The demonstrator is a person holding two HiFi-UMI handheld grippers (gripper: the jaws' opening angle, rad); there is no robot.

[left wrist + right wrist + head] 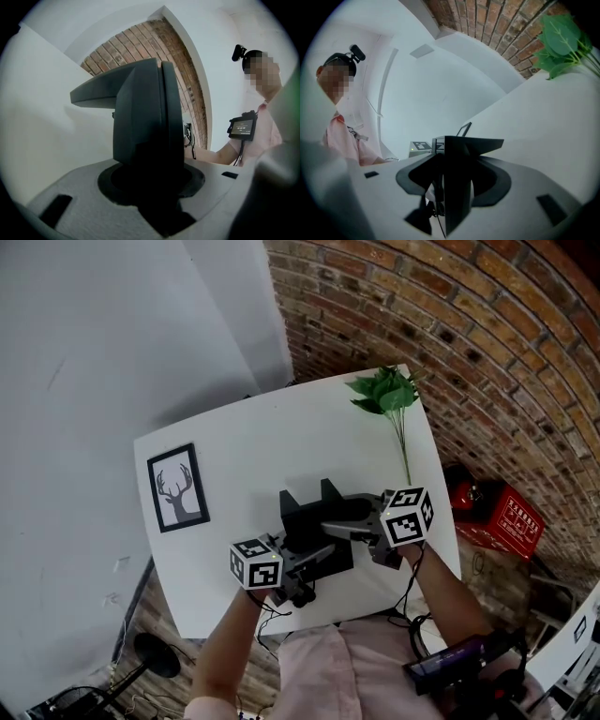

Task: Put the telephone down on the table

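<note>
telephone [312, 524], black, hangs over the near half of the white table [244, 442]; gap beneath probably small, hard to read. left gripper [307, 563] and right gripper [345, 529] flank it, jaws part-closed and clamped on its sides. table lies straight below.

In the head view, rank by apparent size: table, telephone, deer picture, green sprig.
1. table
2. telephone, nearer the camera, so less sure
3. deer picture
4. green sprig, close to the picture
</note>
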